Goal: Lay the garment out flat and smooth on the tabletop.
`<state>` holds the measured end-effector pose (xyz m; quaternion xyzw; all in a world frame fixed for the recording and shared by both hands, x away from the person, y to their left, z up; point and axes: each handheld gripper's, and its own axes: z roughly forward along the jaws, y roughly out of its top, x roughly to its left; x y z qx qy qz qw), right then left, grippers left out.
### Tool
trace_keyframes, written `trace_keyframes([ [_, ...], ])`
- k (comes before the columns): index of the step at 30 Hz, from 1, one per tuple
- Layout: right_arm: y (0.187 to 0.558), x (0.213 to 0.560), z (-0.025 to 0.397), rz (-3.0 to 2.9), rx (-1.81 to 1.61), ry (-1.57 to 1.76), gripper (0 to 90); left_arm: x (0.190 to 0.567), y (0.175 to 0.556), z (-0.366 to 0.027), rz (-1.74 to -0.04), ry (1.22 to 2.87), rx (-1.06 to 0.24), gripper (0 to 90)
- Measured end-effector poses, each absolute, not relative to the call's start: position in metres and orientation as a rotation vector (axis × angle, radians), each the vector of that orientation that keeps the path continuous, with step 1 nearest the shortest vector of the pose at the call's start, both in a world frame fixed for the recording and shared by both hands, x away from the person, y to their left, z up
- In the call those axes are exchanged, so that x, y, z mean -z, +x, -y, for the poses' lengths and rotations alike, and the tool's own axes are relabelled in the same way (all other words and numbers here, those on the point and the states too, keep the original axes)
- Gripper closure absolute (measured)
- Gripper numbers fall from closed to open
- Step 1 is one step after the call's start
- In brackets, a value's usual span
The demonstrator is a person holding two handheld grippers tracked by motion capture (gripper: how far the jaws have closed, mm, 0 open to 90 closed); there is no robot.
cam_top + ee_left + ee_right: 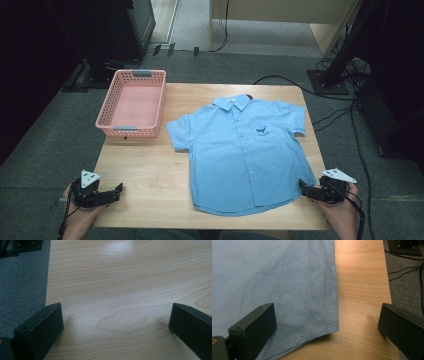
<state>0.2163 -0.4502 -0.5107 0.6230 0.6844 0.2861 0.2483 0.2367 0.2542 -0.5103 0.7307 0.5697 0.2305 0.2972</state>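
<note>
A light blue short-sleeved shirt lies flat and buttoned on the wooden table, collar at the far side. My left gripper rests at the table's near left corner, well left of the shirt. In the left gripper view it is open over bare wood. My right gripper sits at the near right, beside the shirt's lower right hem corner. In the right gripper view it is open, and the shirt hem corner lies between the jaws, touched by neither.
An empty pink plastic basket stands on the table's far left corner. Bare wood stretches between it and my left gripper. Grey carpet surrounds the table. Black cables and a stand base lie on the floor at the right.
</note>
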Motion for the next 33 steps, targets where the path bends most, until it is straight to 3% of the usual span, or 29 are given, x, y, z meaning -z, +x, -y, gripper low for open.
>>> trace_keyframes([
  [33,0.2165,0.5106,0.4487,-1.863,-0.781,1.700,1.5,0.5104,0.2395,-0.2533,-1.504,1.949,-0.601,0.0],
])
